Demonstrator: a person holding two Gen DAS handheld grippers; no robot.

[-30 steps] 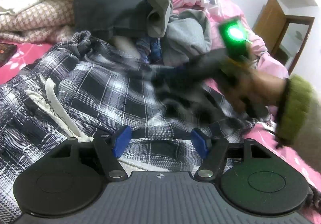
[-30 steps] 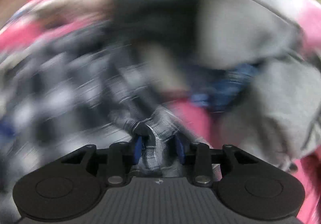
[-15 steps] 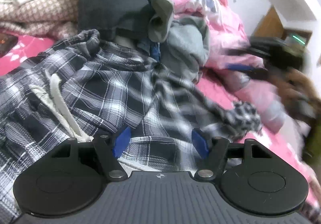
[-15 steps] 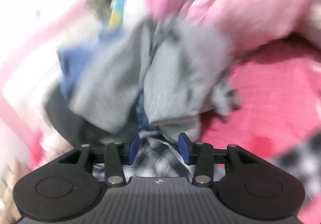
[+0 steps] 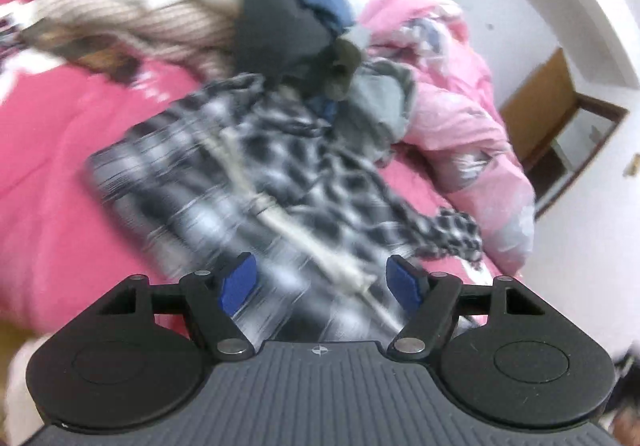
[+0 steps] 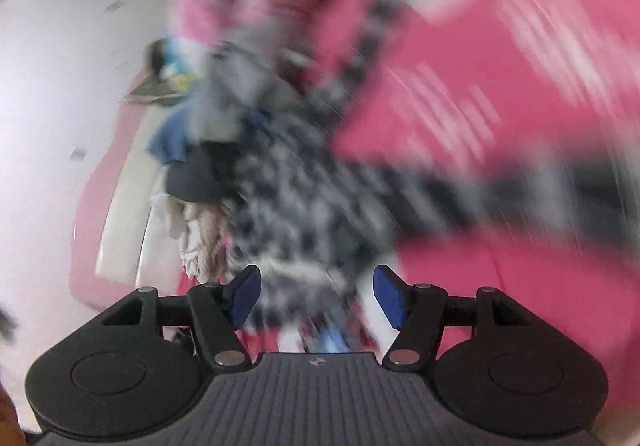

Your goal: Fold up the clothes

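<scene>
— Where's the plaid shirt?
— Spread on the pink bed, running toward the clothes pile at 12 o'clock.
— The left hand-held gripper?
— Jaws opening, pads clear of the cloth.
— And the right hand-held gripper?
— Opening too, over blurred plaid, gripping nothing.

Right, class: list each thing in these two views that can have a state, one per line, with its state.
Plaid garment: unfolded, spread rumpled across the pink bedspread.
Clothes pile: unfolded, heaped at the far end of the bed.
Pink quilt: bunched up beside the pile.
Left tongs: opening, pads clear of the plaid cloth behind them.
Right tongs: opening, nothing gripped; view blurred.
Wooden door: open.
</scene>
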